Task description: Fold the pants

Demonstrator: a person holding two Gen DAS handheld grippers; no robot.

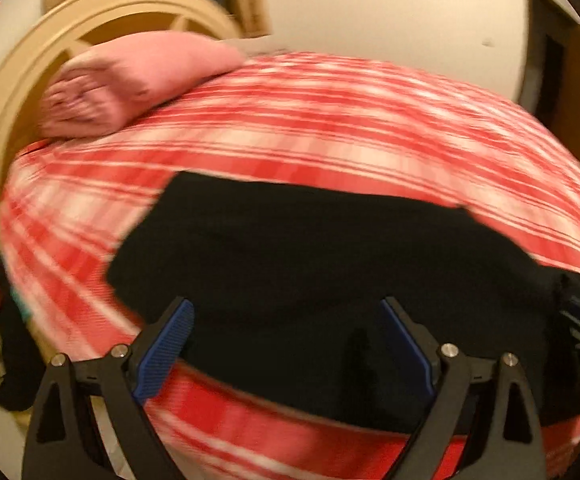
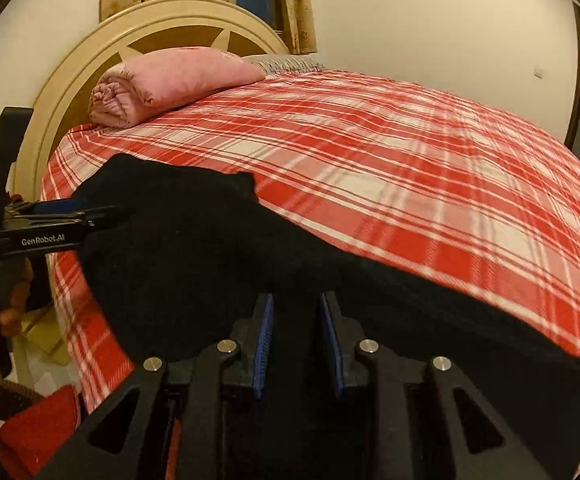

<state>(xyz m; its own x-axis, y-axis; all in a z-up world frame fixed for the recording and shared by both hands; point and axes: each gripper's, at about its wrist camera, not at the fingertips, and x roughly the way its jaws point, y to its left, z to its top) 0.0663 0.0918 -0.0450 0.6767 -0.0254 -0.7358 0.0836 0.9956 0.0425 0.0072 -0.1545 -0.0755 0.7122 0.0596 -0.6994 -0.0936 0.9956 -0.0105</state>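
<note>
Black pants (image 2: 218, 264) lie on the red plaid bedspread (image 2: 410, 168) right in front of both your grippers. Your left gripper (image 1: 286, 332) has its jaws wide apart over the cloth, gripping nothing. Your right gripper (image 2: 297, 340) has its jaws narrow with black fabric between the pads; whether they pinch it you cannot tell. The pants look folded flat, a dark matte slab whose long axis runs across the bed, left to right.
</note>
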